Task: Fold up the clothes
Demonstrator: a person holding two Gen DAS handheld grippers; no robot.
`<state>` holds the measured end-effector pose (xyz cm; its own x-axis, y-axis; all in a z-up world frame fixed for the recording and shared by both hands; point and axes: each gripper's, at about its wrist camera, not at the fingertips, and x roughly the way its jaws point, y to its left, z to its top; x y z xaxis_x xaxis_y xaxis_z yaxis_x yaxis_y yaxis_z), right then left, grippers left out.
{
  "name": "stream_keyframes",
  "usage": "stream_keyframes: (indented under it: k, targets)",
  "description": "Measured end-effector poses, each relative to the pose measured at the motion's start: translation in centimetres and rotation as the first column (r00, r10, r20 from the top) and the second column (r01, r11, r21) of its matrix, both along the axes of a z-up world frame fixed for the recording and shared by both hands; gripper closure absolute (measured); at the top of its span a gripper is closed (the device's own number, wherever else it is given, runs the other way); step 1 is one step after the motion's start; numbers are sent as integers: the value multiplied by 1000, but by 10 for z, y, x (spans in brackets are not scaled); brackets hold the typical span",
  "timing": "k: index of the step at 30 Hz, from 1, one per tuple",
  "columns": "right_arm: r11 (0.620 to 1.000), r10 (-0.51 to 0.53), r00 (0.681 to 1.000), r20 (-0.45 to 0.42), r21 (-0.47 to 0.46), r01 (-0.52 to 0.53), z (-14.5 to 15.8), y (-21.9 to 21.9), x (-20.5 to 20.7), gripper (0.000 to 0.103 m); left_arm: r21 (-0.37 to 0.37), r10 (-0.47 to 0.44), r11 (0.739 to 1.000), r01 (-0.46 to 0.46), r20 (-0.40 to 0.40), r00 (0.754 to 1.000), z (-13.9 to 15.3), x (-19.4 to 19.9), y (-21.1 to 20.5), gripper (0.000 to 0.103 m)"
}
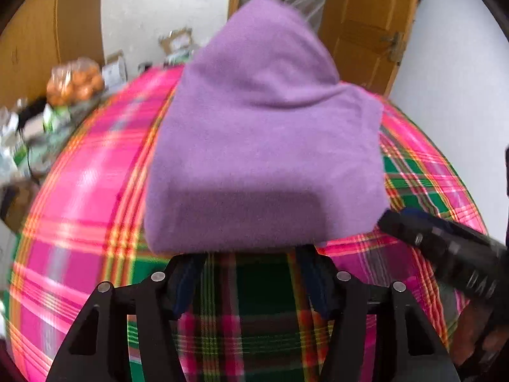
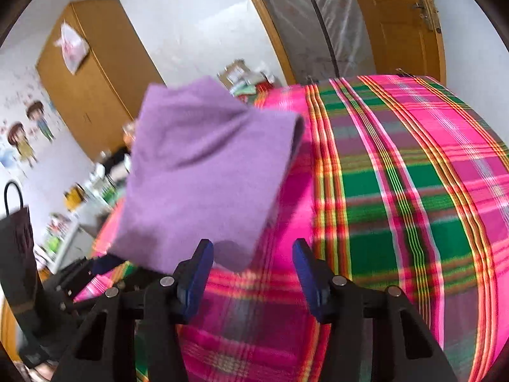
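Left wrist view: one purple garment [image 1: 264, 146], folded into a thick block with a peaked top, lies on the pink-and-green plaid cloth [image 1: 79, 191]. Its near edge sits right over the tips of the left gripper [image 1: 251, 251]. Jaws stand wide apart, tips at or under that edge; whether they touch fabric or only sit below it, I cannot tell. Nothing is pinched. The right gripper [image 1: 445, 245] comes in from the lower right, its tip at the garment's near right corner.

Risks here:
- Layers are loose. A lift or shove from one corner can shear them and open the fold.
- If only the bottom layer gets caught, the upper layers slide off.
- The plaid cloth can bunch under a pushing finger and drag the stack.

Frame is motion-blurred, so edges are approximate.

Right wrist view: the same garment [image 2: 203, 172] sits up and left of the right gripper [image 2: 253, 264]. Jaws are wide open, nothing between them except plaid cloth [image 2: 397, 191]. The garment's near corner hangs just past the left finger. The left gripper [image 2: 82, 273] shows at the lower left, at the garment's edge.

Risk: closing now grabs bedcloth, not garment.

Counts: garments 1, grippers 2, fingers 4, plaid cloths 1. Clutter at the far side is too blurred to count.

The garment lies folded; whether another fold is due, I cannot tell.
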<state>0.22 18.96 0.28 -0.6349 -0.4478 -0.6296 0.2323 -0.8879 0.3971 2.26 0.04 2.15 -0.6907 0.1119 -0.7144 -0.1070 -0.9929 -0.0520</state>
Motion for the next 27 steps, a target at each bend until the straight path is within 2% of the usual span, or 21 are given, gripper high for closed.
stream_keyframes:
  k: [4, 7, 10, 11, 12, 13, 14, 17, 21, 27]
  targets:
    - [993, 6, 997, 74, -120, 3, -10, 10, -31, 48, -91, -47, 995, 40, -69, 997, 10, 6, 9, 43]
    - [975, 28, 992, 120, -224, -1, -19, 11, -48, 47, -135, -72, 989, 63, -62, 996, 8, 6, 12, 43]
    - [953, 51, 989, 136, -303, -8, -24, 10, -60, 47, -146, -78, 987, 70, -53, 996, 7, 5, 14, 43]
    - [946, 58, 988, 142, -323, -9, -24, 8, -64, 52, -151, -81, 986, 72, -55, 995, 7, 3, 13, 43]
    - [943, 61, 987, 149, -331, -8, -24, 6, -66, 66, -156, -83, 985, 73, -57, 995, 7, 1, 12, 43]
    - [943, 59, 986, 153, -331, -5, -23, 4, -70, 72, -161, -85, 984, 75, -60, 995, 8, -2, 10, 43]
    - [943, 57, 986, 157, -331, -1, -22, 3, -74, 73, -168, -85, 983, 74, -60, 995, 8, -4, 10, 43]
    - [939, 94, 988, 123, -340, -47, -8, -11, -77, 74, -173, -85, 982, 74, -60, 995, 11, -10, 10, 43]
    - [928, 159, 986, 60, -351, -128, 14, -33, -79, 74, -143, -77, 987, 65, -79, 994, 20, -16, 3, 43]
    - [900, 253, 967, -36, -357, -249, 48, -66, -81, 74, -94, -50, 995, 40, -107, 993, 32, -24, -8, 43]
